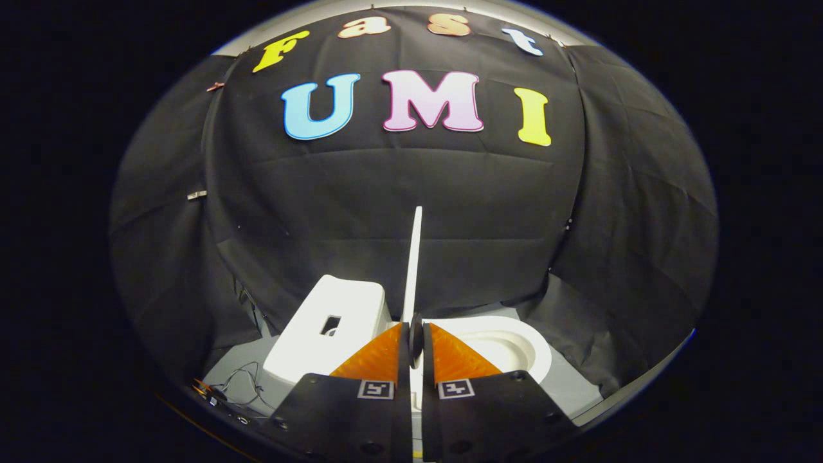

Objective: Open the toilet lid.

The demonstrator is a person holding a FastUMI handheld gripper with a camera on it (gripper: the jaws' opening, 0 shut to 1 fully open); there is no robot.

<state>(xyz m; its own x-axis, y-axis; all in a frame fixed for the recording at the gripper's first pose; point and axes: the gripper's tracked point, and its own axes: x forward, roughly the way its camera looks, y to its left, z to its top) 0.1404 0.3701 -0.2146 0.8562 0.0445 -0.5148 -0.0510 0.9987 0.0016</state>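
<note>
A toilet lid (413, 257) of smooth white plastic stands on edge, pinched between the two ribbed fingers of the gripper (415, 337). The toilet bowl (514, 344) and tank (334, 321) look like smooth, faintly glossy white plastic or ceramic; which one is unclear. Behind hangs matt black cloth (398, 193), creased and wrinkled. The floor (566, 386) is smooth, matt grey.

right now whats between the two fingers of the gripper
The toilet lid, seen edge-on in the gripper view. The hand-held gripper pinches its lower edge with both fingers; the lid stands upright, with the tank on one side and the open bowl on the other.
</note>
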